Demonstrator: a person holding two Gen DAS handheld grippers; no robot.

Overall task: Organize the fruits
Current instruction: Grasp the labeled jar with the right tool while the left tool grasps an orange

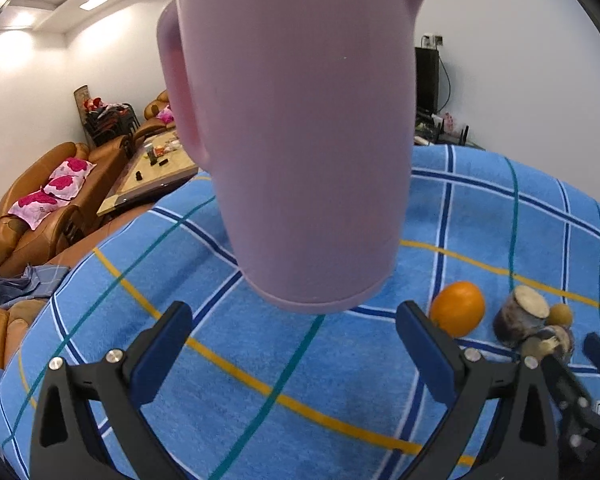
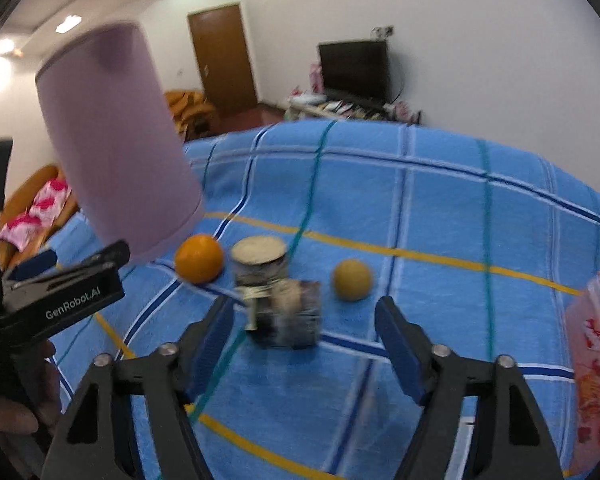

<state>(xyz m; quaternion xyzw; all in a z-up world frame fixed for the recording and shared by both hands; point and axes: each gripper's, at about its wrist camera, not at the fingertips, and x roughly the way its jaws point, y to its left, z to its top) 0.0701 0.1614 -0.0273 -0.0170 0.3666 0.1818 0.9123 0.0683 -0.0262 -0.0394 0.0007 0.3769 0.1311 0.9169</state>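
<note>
A lilac jug (image 1: 300, 128) stands on the blue checked cloth (image 1: 300, 360), close ahead of my left gripper (image 1: 296, 344), which is open and empty; the jug also shows in the right wrist view (image 2: 112, 140). An orange (image 2: 199, 258), two cut cane pieces (image 2: 260, 260) (image 2: 290, 314) and a small yellow fruit (image 2: 352, 280) lie on the cloth. My right gripper (image 2: 304, 340) is open, its fingers on either side of the nearer cane piece, apart from it. The orange (image 1: 458, 308) and cane piece (image 1: 520, 316) show at the left view's right.
A pink printed container (image 2: 592, 372) stands at the right edge of the right wrist view. The left gripper's body (image 2: 60, 300) is at that view's left. Brown sofas (image 1: 52, 208) and a low table (image 1: 152, 172) lie beyond the cloth.
</note>
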